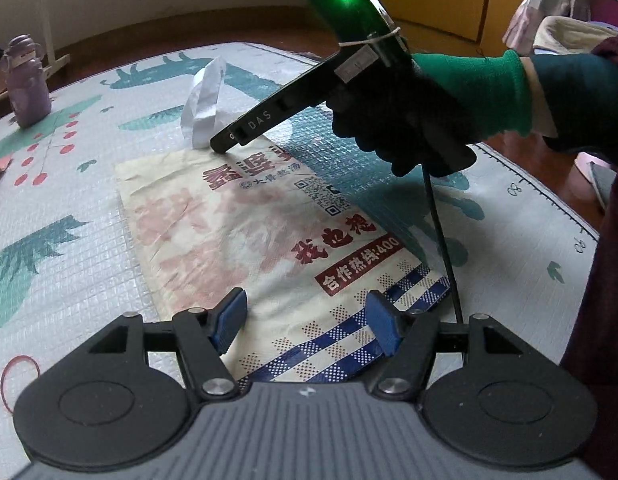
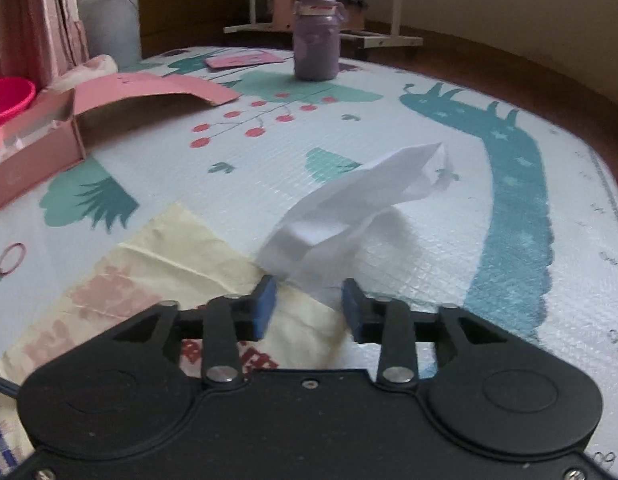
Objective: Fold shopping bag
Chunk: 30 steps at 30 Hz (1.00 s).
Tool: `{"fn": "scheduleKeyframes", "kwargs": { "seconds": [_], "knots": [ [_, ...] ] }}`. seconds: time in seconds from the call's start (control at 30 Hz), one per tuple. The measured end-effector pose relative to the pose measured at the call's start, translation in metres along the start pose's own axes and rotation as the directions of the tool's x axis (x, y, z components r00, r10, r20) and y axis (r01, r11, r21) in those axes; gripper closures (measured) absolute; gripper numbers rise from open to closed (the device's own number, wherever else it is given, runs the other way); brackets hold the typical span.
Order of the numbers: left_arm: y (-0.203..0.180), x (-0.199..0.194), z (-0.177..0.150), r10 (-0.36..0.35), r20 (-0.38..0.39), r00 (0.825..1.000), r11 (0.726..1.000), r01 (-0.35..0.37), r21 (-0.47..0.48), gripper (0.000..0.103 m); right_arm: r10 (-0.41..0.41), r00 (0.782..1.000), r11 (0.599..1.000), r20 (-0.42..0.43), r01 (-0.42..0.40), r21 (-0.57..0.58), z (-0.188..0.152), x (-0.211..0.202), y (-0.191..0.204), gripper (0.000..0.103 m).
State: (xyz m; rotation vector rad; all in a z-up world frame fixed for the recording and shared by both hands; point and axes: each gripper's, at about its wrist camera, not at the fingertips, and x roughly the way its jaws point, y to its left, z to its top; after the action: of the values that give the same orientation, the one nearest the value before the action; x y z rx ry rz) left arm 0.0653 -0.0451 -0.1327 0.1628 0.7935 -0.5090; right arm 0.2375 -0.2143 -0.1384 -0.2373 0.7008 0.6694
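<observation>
On my far left in the right wrist view I see a bright pink plastic bowl, cut off by the frame edge, so I cannot tell what it holds. Beside it lies an open pink cardboard box with its flap arched over the patterned play mat; its inside is shadowed and hard to read. Behind stands a white plastic bucket, its contents hidden. Further right, a lidded purple plastic bottle stands upright on the mat.

The cream woven shopping bag with red print and blue check lies flat on the mat, its white strap handle rising in a loop off the top edge.

My left gripper hangs over the checked bottom end of the bag, fingers spread wide with nothing between them. My right gripper, held by a gloved hand, has its tip down at the bag's top edge; its fingers stand apart on either side of the handle's base, and I see no pad pressing it. The bag's lower corner is blocked by my left gripper body, and the right view is soft with blur.
</observation>
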Motion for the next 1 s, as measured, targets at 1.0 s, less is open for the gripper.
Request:
{"fn": "scheduleKeyframes", "kwargs": {
  "seconds": [1.0],
  "knots": [
    [-0.014, -0.05, -0.025, 0.043, -0.159, 0.986, 0.971, -0.004, 0.238, 0.044, 0.026, 0.942, 0.913, -0.336, -0.16, -0.376, -0.046, -0.105, 0.118, 0.068]
  ]
}}
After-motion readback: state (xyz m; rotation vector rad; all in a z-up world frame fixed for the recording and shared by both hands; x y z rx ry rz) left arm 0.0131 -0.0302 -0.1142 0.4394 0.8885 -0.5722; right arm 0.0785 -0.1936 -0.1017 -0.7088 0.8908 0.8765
